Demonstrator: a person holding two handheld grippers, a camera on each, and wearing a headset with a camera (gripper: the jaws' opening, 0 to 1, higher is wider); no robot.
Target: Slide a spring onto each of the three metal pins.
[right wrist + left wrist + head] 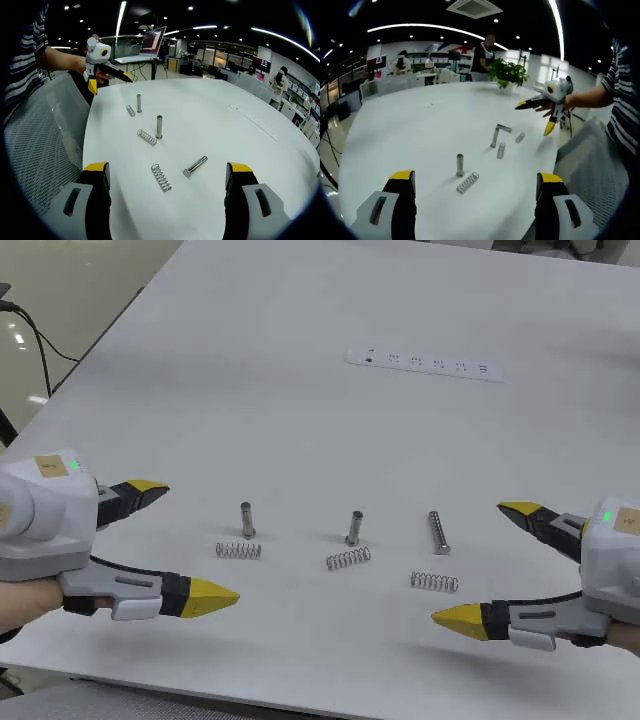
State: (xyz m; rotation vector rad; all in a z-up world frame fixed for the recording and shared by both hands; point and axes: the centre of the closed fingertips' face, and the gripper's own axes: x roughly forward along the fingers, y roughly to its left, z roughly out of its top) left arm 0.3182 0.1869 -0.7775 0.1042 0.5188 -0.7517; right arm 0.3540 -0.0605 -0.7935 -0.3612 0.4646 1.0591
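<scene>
Three silver pins (354, 528) line up on my side of the power strip (424, 364), two upright, one lying, a coiled spring (348, 559) by each. My left gripper (200, 540) and right gripper (468, 561) gape empty.

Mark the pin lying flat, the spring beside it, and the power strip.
pin lying flat (437, 531): head view, middle of its shaft.
spring beside it (434, 582): head view, middle coils.
power strip (424, 364): head view, centre of its top face.

Three pins (354, 527) in a row on the table (250, 390) (right one lying), a spring (348, 559) before each, strip (424, 364) behind.
</scene>
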